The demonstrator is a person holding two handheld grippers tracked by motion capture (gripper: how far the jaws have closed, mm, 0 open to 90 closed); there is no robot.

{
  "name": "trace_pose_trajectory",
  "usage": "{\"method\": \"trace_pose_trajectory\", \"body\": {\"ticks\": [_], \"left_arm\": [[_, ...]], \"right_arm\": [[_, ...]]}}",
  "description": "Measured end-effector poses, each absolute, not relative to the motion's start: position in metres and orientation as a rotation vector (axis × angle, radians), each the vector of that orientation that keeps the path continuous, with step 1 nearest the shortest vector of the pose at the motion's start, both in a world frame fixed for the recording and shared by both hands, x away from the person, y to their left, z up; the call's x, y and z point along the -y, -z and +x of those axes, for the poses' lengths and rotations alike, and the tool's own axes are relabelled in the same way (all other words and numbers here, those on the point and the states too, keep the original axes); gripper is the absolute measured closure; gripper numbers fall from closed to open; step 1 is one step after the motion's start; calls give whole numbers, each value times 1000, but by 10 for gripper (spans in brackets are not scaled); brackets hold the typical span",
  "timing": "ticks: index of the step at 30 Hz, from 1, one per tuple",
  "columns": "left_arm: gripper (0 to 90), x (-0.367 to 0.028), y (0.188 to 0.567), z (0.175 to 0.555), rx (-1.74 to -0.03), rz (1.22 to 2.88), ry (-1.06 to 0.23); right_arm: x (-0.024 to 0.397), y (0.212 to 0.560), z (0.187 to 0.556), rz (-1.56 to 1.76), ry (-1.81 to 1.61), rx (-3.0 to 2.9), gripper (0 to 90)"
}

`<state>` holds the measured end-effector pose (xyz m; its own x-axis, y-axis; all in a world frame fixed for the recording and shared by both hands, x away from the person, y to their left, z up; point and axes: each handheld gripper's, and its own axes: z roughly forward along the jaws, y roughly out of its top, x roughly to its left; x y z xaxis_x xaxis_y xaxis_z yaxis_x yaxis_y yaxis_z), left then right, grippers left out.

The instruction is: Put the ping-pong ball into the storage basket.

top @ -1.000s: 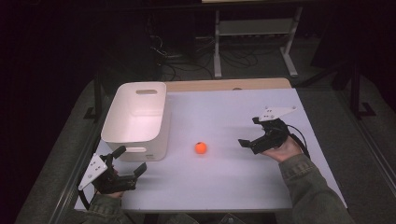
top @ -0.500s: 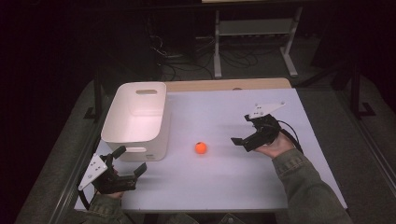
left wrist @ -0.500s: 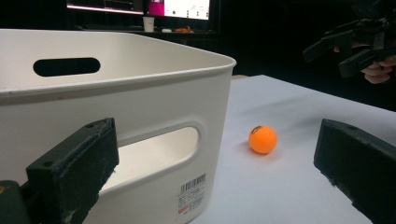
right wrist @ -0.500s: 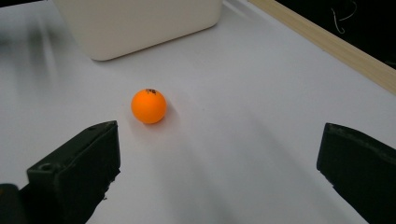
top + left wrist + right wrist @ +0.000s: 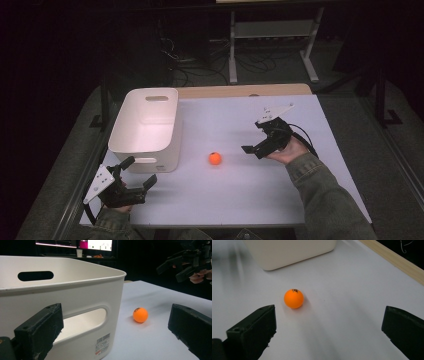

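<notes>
The orange ball [image 5: 215, 158] rests on the bare white table [image 5: 310, 120], just off the near right corner of the white bin [image 5: 145, 127] and apart from it. Being round, it offers no long axis to line up with. It lies left of the right gripper [image 5: 252, 145], which hovers near it, jaws spread and empty, pointed its way. The left gripper [image 5: 137, 175], likewise spread and empty, sits farther off by the bin's near end.
</notes>
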<state>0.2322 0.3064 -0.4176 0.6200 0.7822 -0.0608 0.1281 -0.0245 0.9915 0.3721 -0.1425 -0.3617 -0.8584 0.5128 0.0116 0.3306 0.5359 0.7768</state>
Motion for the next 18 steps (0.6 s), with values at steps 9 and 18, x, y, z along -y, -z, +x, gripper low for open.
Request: {"method": "trace_pose_trajectory", "body": {"ticks": [9, 18], "left_arm": [[0, -307, 417, 232, -793, 1533, -622], [0, -306, 418, 232, -794, 1534, -622]], "right_arm": [[131, 359, 380, 696, -1189, -2598, 0], [120, 361, 387, 692, -1150, -2645, 0]]}}
